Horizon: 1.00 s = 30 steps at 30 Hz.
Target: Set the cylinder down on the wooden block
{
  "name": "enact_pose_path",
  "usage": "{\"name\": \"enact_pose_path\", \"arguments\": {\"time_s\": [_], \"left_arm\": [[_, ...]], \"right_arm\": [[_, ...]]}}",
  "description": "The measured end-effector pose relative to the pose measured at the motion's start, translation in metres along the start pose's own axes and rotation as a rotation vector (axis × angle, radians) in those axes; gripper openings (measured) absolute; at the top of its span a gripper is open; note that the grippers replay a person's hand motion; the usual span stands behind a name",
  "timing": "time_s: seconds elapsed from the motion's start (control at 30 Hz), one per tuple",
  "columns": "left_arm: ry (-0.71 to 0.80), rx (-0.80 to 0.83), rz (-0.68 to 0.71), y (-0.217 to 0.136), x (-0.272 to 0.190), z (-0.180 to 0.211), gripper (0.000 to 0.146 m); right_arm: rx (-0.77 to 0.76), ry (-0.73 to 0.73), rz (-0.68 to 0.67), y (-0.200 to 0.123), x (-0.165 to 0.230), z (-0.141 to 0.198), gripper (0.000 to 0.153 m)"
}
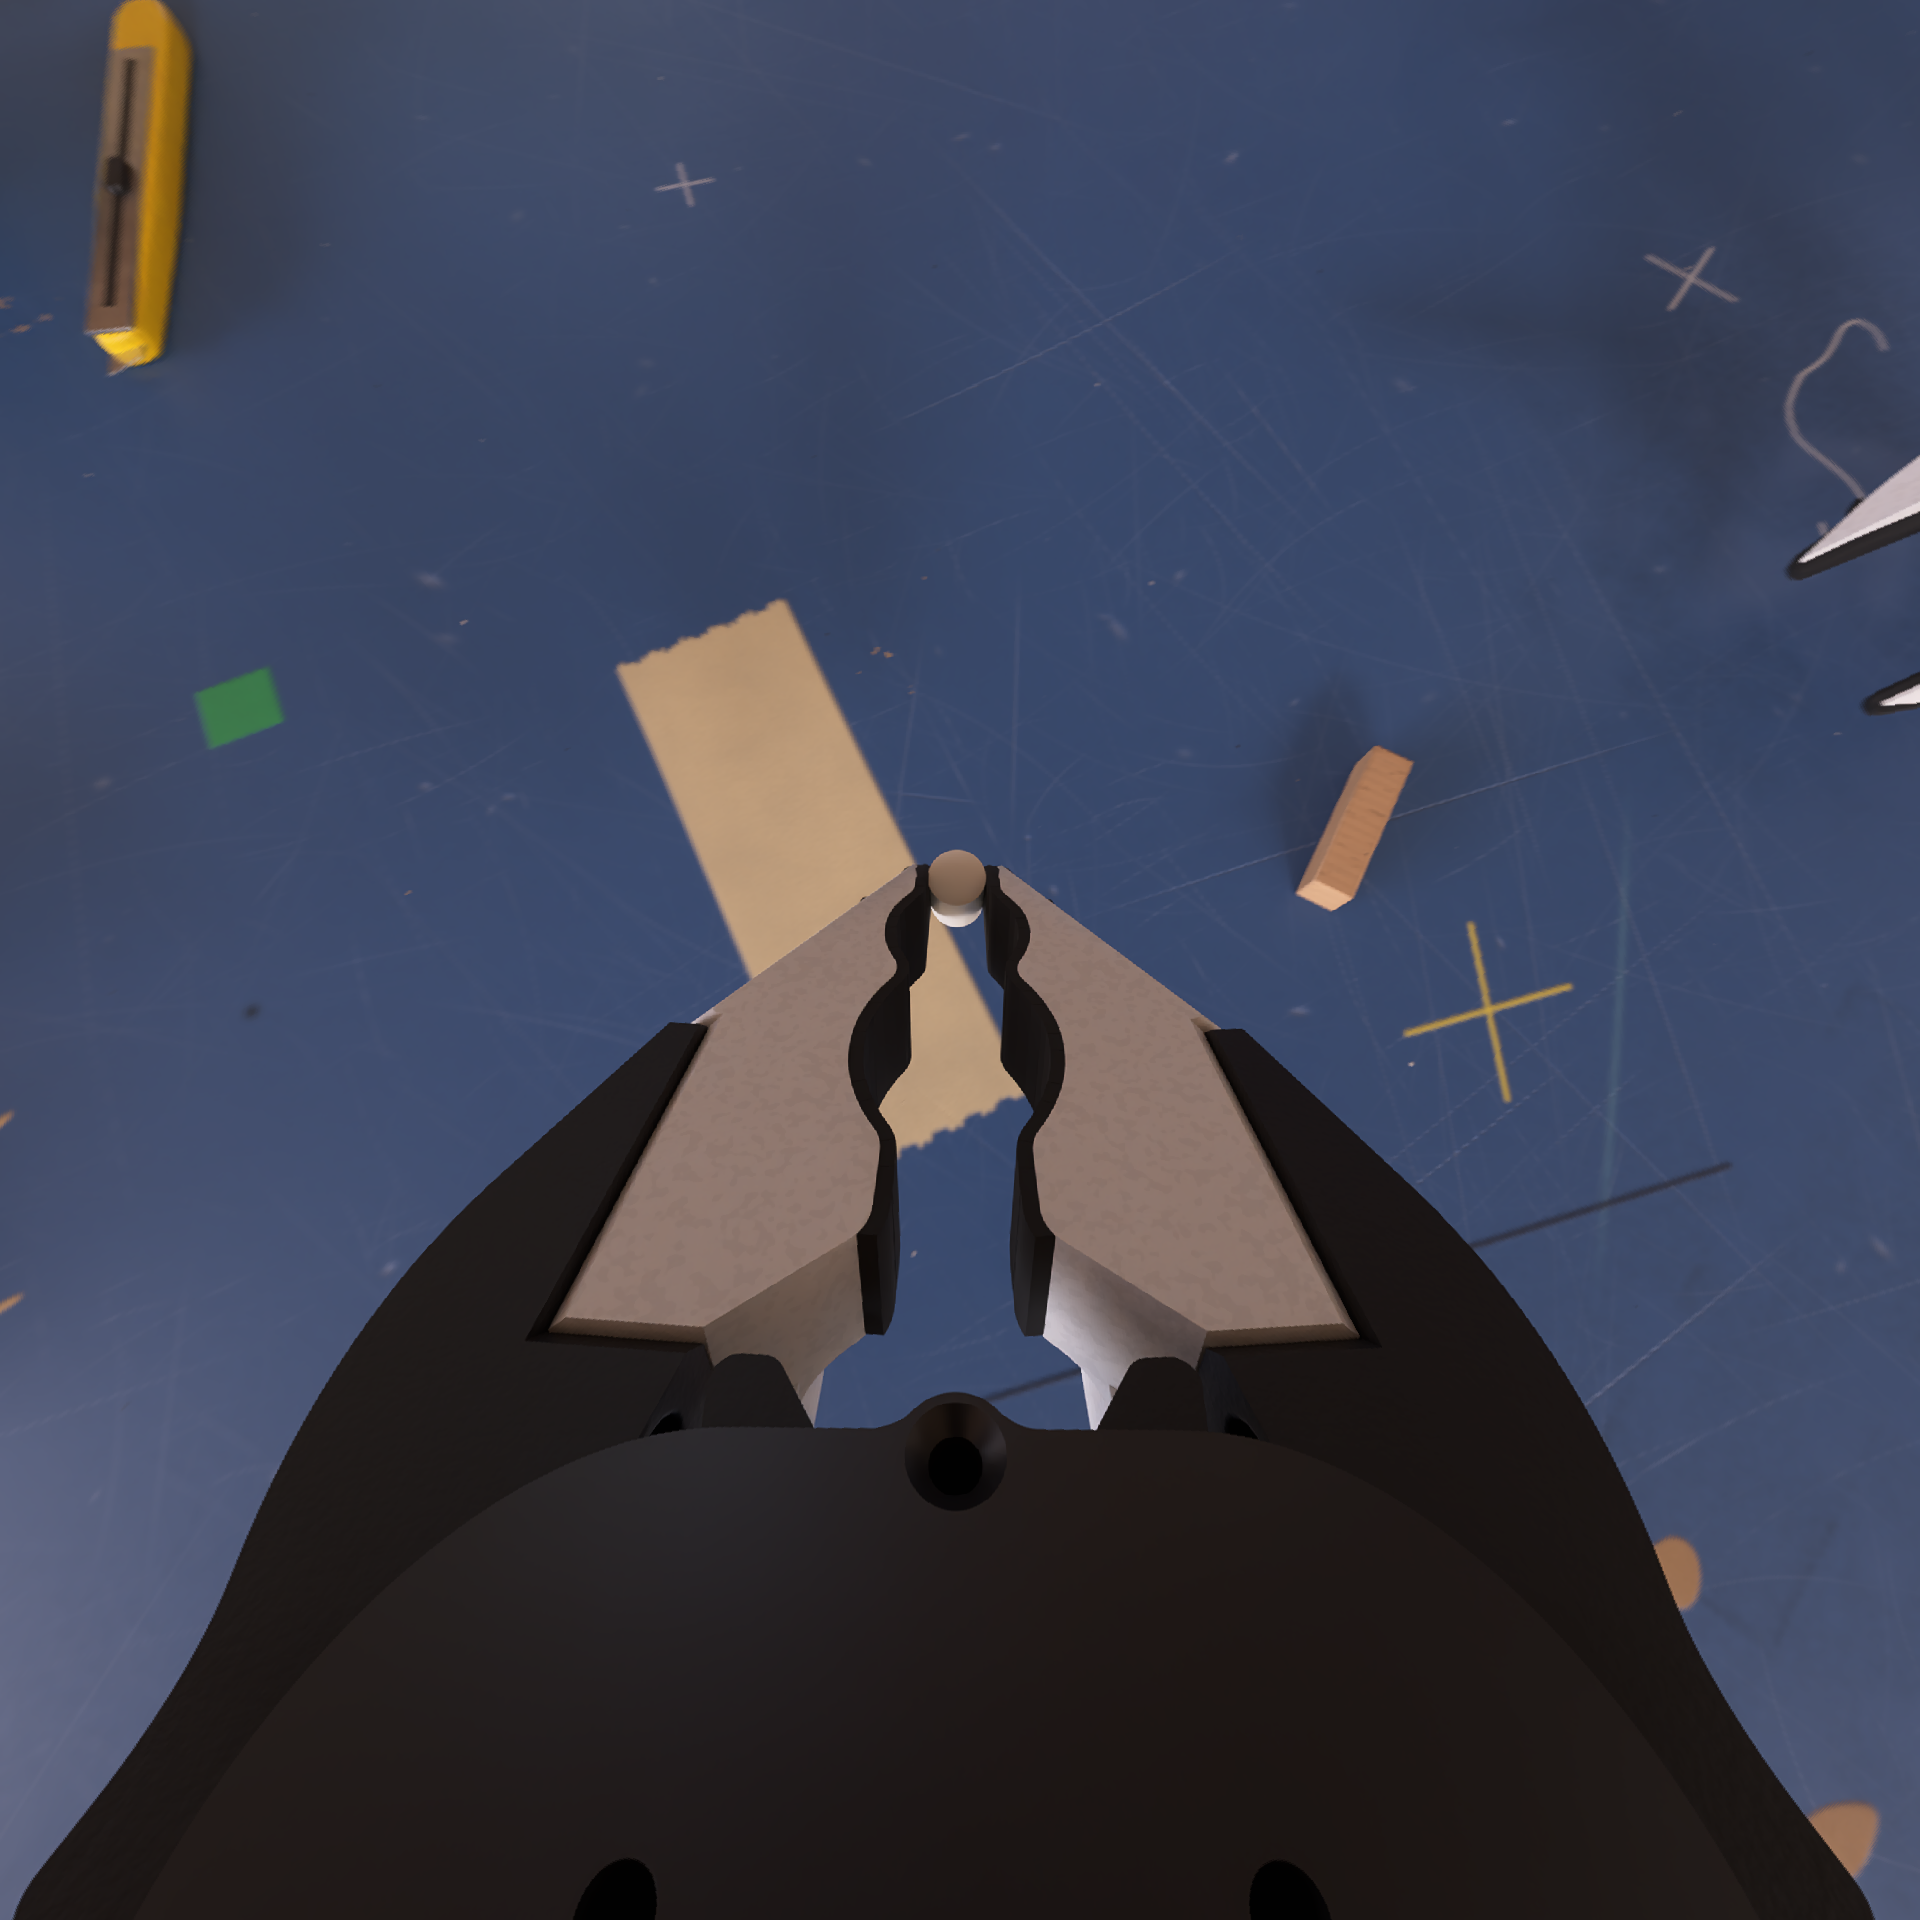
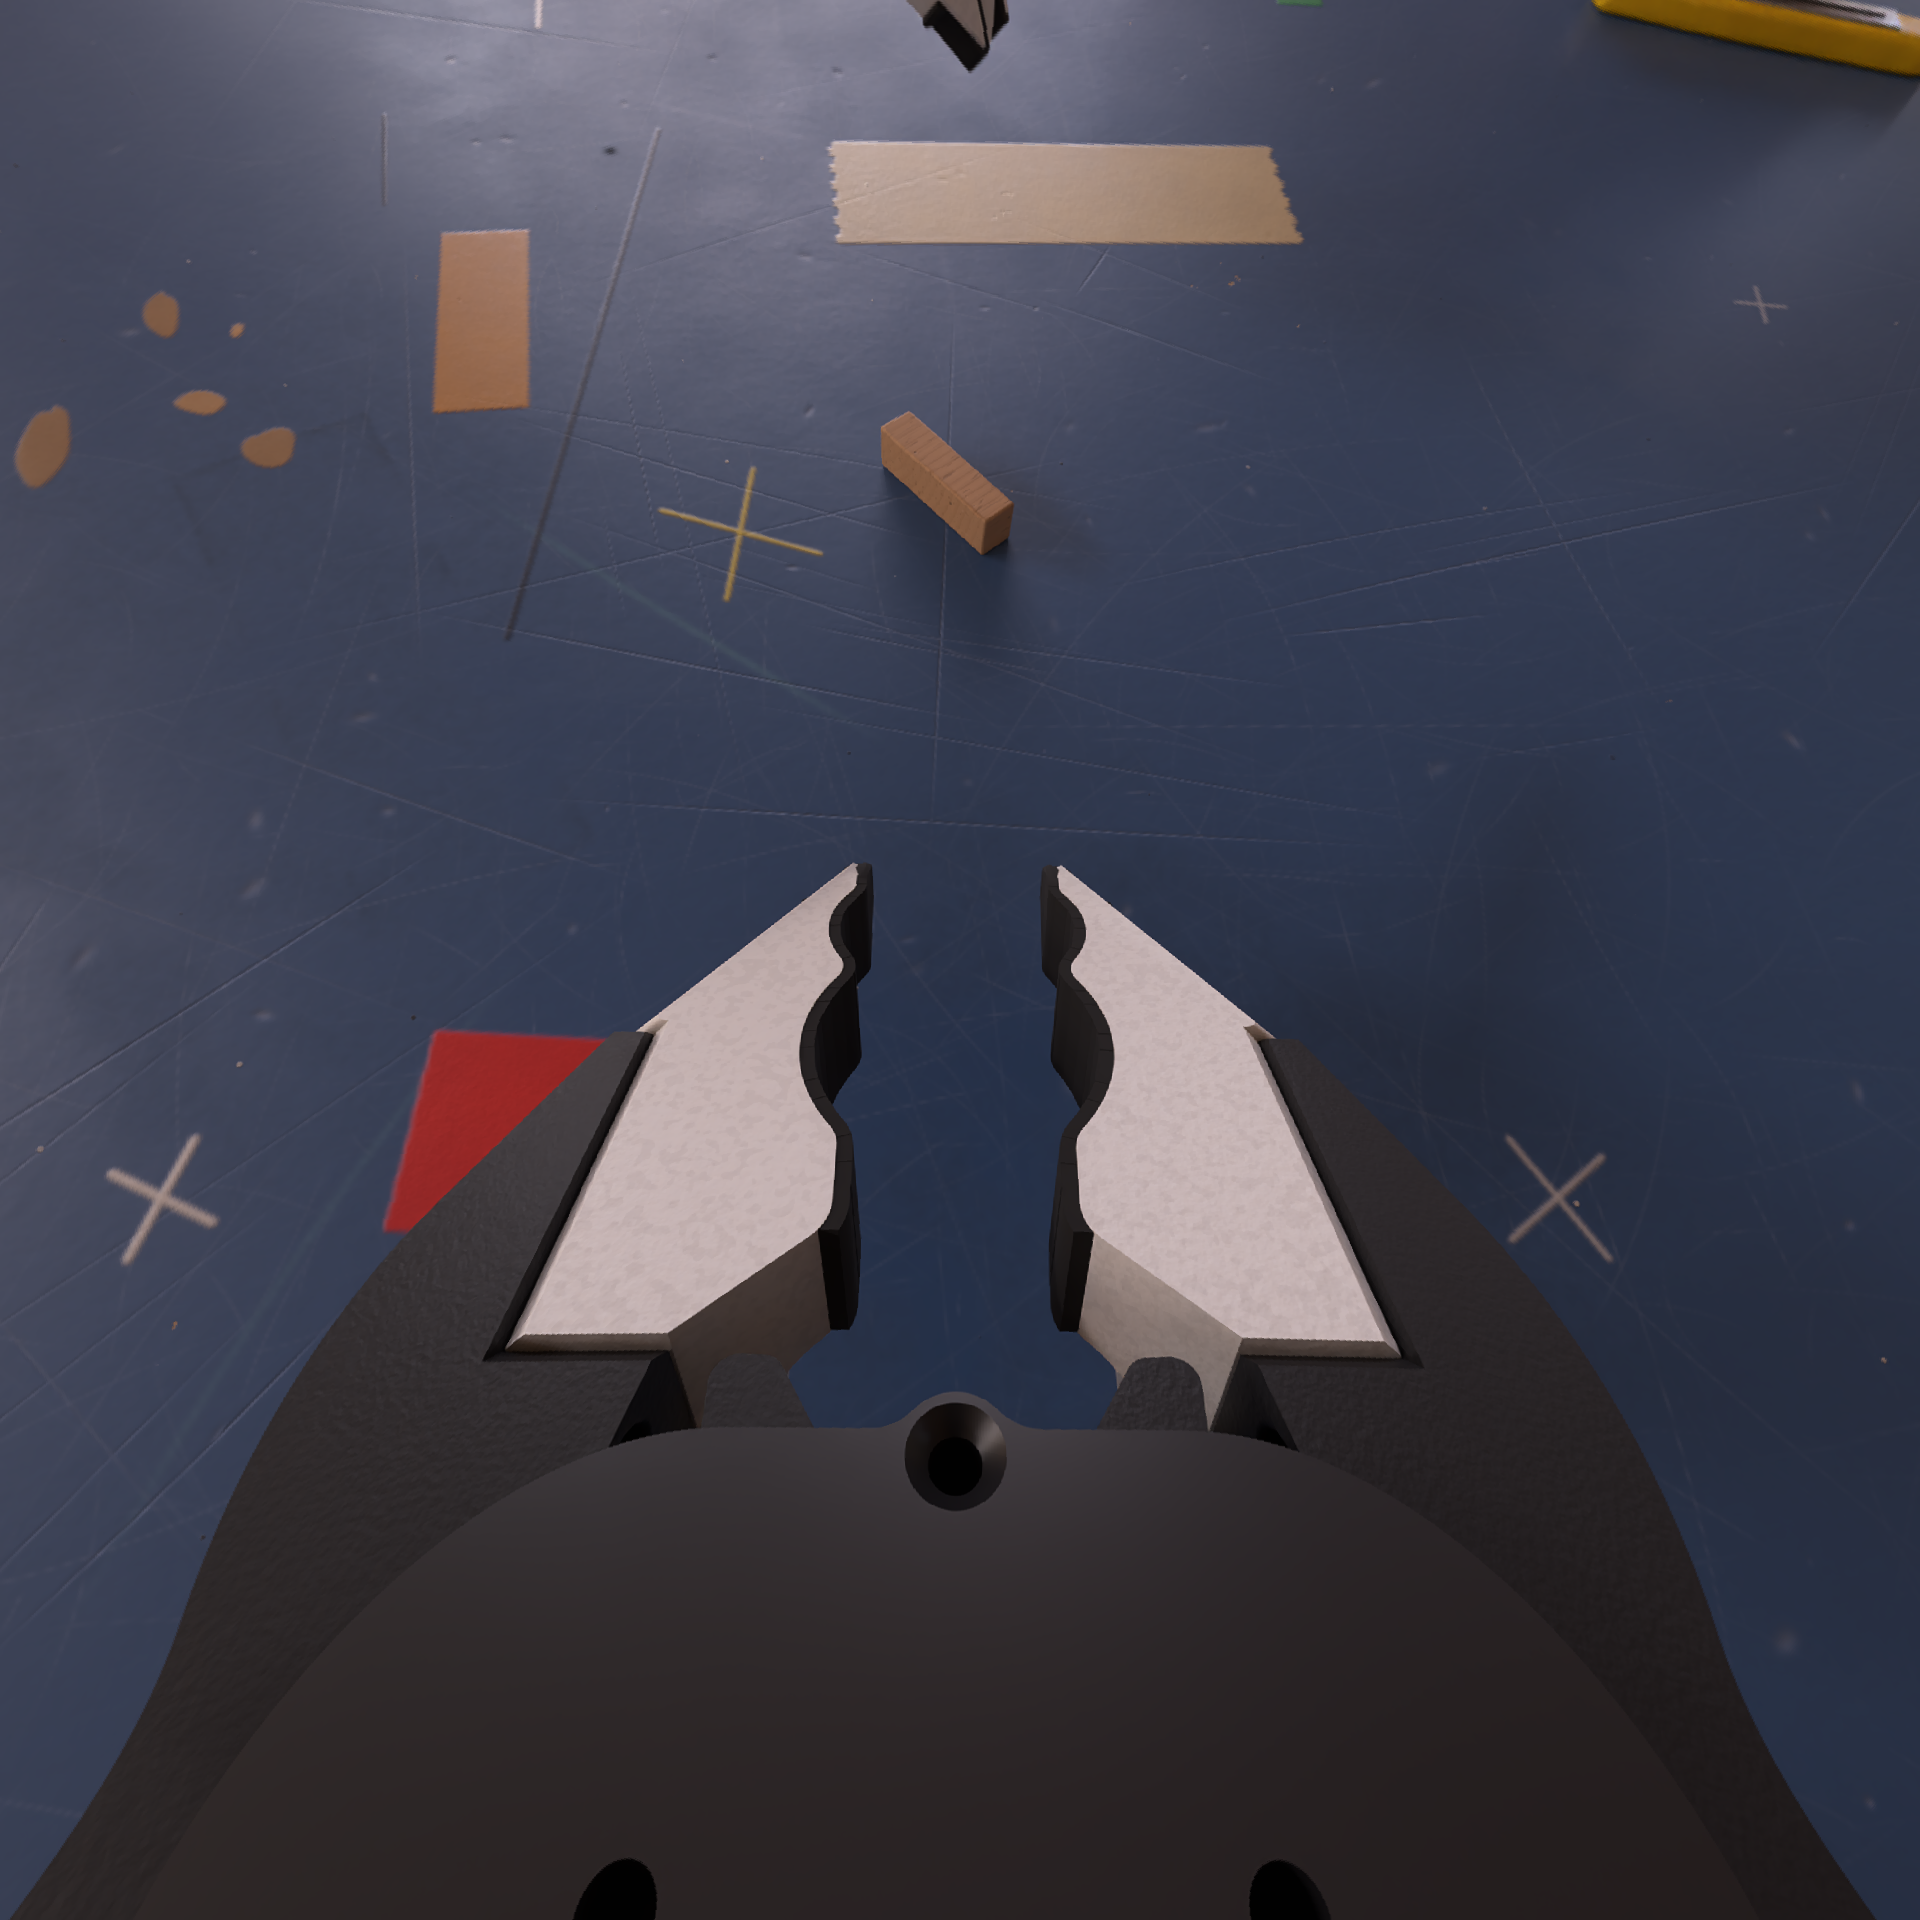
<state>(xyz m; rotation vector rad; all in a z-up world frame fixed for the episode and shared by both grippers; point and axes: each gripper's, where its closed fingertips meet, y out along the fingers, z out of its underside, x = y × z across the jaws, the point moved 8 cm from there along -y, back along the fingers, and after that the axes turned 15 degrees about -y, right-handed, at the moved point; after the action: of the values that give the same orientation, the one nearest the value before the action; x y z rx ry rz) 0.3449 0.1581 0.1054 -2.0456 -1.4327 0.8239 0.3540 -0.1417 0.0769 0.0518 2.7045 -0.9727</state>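
Observation:
My left gripper (image 1: 956,883) is shut on a small pale cylinder (image 1: 956,879), pinched end-on between the fingertips and held above the blue mat. The wooden block (image 1: 1354,828) lies on the mat to the right of the left gripper and somewhat farther off. In the right wrist view the same block (image 2: 945,481) lies ahead, well beyond my right gripper (image 2: 956,883), which is open and empty. The left gripper's tip (image 2: 966,26) shows at the top edge of the right wrist view. The right gripper's fingertips (image 1: 1860,535) show at the right edge of the left wrist view.
A yellow utility knife (image 1: 140,187) lies at the far left. A strip of tan tape (image 1: 800,831) lies under the left gripper. A green square (image 1: 239,707), a red square (image 2: 468,1122), an orange-brown patch (image 2: 481,320), drawn crosses and a thread (image 1: 1829,405) mark the mat.

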Motion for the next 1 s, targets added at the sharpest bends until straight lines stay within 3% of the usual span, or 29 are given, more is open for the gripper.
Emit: {"name": "enact_pose_path", "arguments": {"time_s": [0.4, 1.0], "left_arm": [[0.039, 0.006, 0.187, 0.021, -0.037, -0.003, 0.009], [0.016, 0.011, 0.283, 0.048, -0.04, 0.004, 0.009]], "right_arm": [[-0.002, 0.04, -0.029, 0.001, -0.004, 0.001, 0.033], [-0.023, 0.137, -0.102, 0.002, -0.012, 0.004, 0.036]]}}
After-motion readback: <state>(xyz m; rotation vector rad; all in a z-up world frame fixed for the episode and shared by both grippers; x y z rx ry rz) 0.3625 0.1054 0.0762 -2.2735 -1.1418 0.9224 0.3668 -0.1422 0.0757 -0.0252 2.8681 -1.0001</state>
